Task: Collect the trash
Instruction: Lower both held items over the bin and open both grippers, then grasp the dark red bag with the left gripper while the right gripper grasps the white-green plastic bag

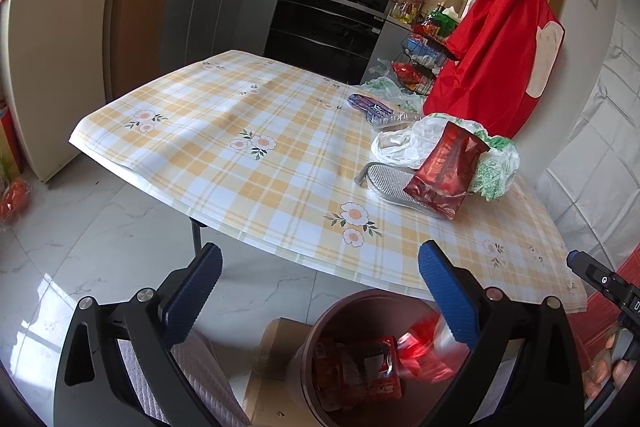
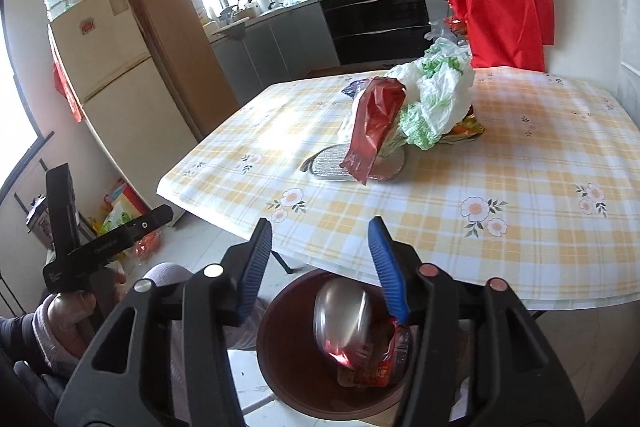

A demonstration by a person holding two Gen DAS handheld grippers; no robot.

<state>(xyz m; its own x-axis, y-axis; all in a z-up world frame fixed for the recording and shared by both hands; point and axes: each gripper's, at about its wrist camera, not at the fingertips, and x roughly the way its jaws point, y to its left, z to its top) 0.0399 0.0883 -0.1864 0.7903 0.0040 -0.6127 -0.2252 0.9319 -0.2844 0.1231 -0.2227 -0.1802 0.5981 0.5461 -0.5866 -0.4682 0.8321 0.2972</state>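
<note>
A brown round bin (image 1: 348, 303) (image 2: 280, 319) stands on the floor under the near edge of the checked table (image 1: 248, 163) (image 2: 520, 187). Red wrappers (image 1: 360, 371) lie inside it. My left gripper (image 1: 320, 247) hangs above the bin, open wide, with nothing between its fingers. My right gripper (image 2: 320, 223) is open over the bin too. A blurred silver and red wrapper (image 2: 342, 319) is below its pads, inside the bin, free of them. On the table a red foil bag (image 1: 446, 171) (image 2: 374, 125) leans on a white and green plastic bag (image 1: 496, 163) (image 2: 436, 87), over a silver foil tray (image 1: 386, 179) (image 2: 332, 167).
A blue wrapper (image 1: 370, 105) lies at the table's far right. A red cloth (image 1: 504, 47) hangs beside the table. Flat cardboard (image 1: 276, 351) lies on the floor by the bin. A cream fridge (image 2: 120, 87) stands to the left, kitchen counters behind.
</note>
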